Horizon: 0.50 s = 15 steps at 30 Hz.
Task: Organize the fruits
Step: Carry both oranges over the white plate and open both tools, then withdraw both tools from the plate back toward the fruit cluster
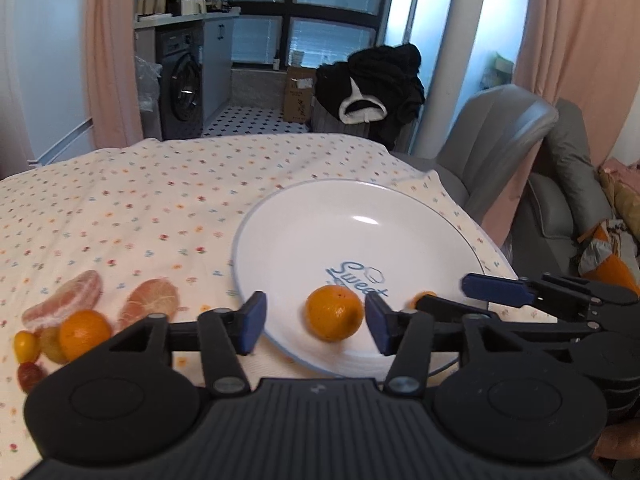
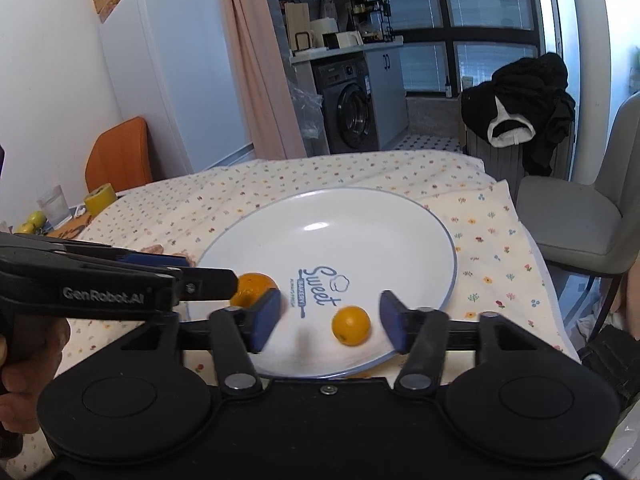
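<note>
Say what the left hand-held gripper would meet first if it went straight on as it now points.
Probably the mandarin on the white plate, lying between the open fingers of the left hand-held gripper; depth is uncertain.

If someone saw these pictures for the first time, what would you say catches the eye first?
The big white plate on the flowered cloth, with an orange and a smaller yellow fruit lying free on it between open tools. Left of the plate, a heap of peeled citrus pieces and small fruits waits on the cloth.

We look low and close along each gripper's fingers toward the windows. Both views share the white plate (image 1: pixel 280 240).
</note>
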{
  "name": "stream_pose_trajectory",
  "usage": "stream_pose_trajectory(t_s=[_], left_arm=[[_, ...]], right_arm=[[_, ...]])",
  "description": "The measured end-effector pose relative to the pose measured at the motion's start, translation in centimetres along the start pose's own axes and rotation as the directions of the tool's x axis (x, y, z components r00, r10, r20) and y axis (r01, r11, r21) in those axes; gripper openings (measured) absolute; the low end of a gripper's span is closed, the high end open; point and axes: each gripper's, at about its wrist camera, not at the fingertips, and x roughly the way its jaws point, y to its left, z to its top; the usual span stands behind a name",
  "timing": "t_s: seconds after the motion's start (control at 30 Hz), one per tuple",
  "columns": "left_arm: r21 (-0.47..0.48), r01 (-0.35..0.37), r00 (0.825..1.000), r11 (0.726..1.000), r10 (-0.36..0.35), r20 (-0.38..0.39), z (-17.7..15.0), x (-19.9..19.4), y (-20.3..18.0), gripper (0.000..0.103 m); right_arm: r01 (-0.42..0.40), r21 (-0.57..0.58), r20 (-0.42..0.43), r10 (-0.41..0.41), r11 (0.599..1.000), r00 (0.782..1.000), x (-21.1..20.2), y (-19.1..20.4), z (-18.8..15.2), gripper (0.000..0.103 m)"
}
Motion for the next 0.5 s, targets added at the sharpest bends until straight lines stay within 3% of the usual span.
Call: stream_pose_trajectory(t_s=[0.1,0.17,0.5], left_arm=[[-0.029,-0.015,1.000,0.999,0.015,0.024,0.0,-1.0,1.2,0.072],[-0.049,-0.024,0.999,0.999,0.026,0.043,0.0,-1.8,1.9,0.077],[-0.104,-0.060,0.994,0.993,0.069,0.080,-0.8,-5.0,5.2,0.079]], right_arm=[[-0.005,0.003,0.041,0.004,1.000,0.999,-0.6,0.4,0.1,0.082],[-0.005,-0.002,0.050,0.005,1.000,0.999,-0.8,0.8,0.2,0.084],[-0.053,-0.019,0.062,0.054,0.998,0.997,-1.0,3.2,0.5,0.096]])
